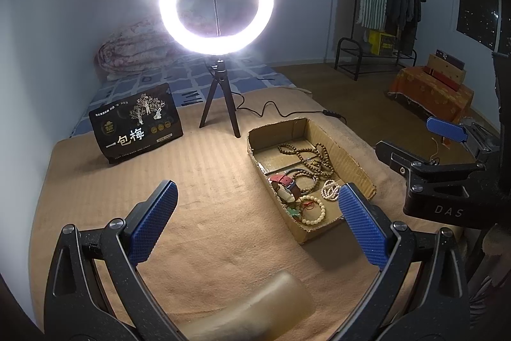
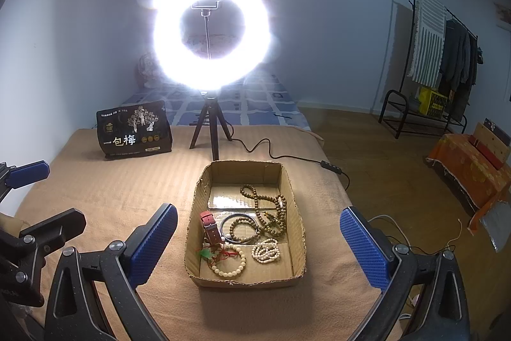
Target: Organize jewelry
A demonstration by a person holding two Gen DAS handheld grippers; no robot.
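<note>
An open cardboard box sits on the tan blanket. It holds a long brown bead necklace, a brown bead bracelet, a red-strapped watch, a white bead bracelet and a cream bead bracelet with a green pendant. My right gripper hovers open just in front of the box, holding nothing. My left gripper is open and empty to the left of the box, its right finger overlapping the box's near corner in that view.
A lit ring light on a small tripod stands behind the box, its cable and inline switch running right. A black snack bag stands at the back left. A yellowish block lies under the left gripper. The bed edge drops off at the right.
</note>
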